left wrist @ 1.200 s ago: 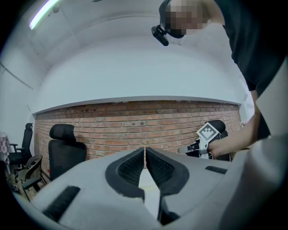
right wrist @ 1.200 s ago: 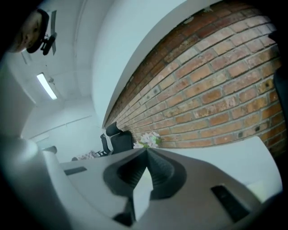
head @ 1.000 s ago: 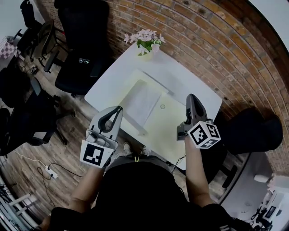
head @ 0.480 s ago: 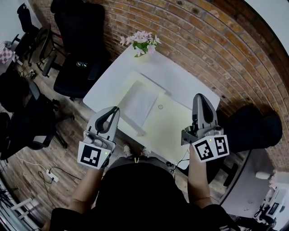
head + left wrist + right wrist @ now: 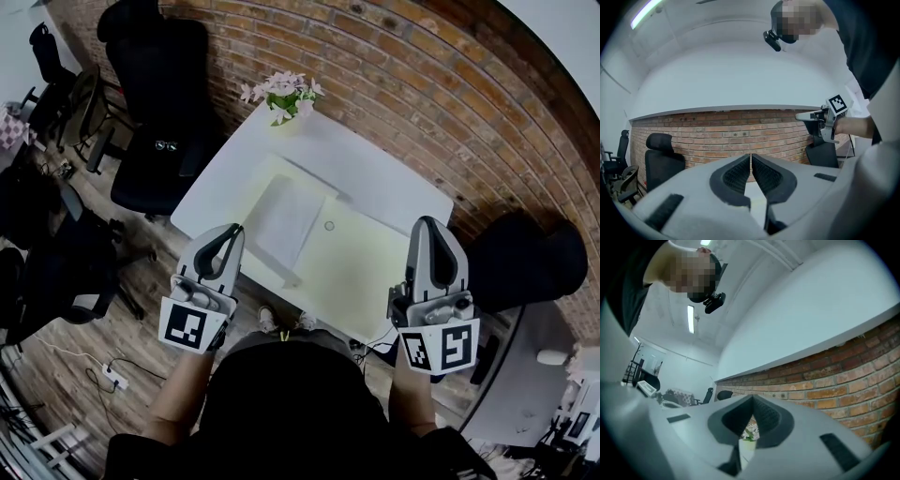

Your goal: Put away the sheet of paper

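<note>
The white sheet of paper lies flat on a pale yellow folder on the white table. My left gripper hovers off the table's near left edge, level, jaws shut and empty. My right gripper is held up over the table's near right corner, away from the paper, jaws shut with nothing in them. From the left gripper view the right gripper shows at the right, level in the air. Neither gripper touches the sheet.
A pot of pink flowers stands at the table's far corner by the brick wall. A small ring lies on the folder. Black office chairs stand left, another chair right. A power strip lies on the wood floor.
The right gripper has risen, rolled and drawn back toward the table's near right corner. The left gripper has stayed in place.
</note>
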A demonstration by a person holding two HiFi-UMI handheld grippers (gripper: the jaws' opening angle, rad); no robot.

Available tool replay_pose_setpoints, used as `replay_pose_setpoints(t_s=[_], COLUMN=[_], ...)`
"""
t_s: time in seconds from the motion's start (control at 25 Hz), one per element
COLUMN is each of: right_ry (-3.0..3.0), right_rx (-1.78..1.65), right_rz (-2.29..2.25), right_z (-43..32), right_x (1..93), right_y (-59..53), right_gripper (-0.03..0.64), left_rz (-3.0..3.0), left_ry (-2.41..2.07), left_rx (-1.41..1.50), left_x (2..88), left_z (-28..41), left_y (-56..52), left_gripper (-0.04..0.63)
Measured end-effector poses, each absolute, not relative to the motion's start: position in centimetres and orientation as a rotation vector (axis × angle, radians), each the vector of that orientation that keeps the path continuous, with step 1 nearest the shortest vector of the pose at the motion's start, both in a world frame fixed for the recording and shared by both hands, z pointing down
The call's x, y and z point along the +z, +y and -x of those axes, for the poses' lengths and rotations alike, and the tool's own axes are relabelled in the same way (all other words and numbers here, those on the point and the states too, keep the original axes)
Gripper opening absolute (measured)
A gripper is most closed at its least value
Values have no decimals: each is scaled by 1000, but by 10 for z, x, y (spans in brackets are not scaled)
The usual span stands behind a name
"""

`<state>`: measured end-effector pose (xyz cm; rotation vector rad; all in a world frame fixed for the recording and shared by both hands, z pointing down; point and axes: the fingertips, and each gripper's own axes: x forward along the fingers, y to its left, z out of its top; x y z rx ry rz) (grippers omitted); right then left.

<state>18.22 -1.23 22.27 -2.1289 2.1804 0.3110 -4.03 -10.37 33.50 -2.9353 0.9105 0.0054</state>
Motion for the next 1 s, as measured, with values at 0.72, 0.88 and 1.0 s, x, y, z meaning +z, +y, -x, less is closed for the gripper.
replay_pose_setpoints(t_s=[0.72,0.88,1.0], right_ry=[2083,2090,2104], right_rx=[314,303,315], right_rz=[2290,2274,2265], right_z=[-218,-220,-221], right_x=[240,242,244], right_y=[14,12,12], right_gripper=[14,14,14], left_rz=[2919,2919,2919], left_ry=[885,881,869], left_rx=[22,2,-5], left_x=[327,328,330], left_z=[23,22,16], left_y=[-105,-104,-103], left_gripper=[34,34,34])
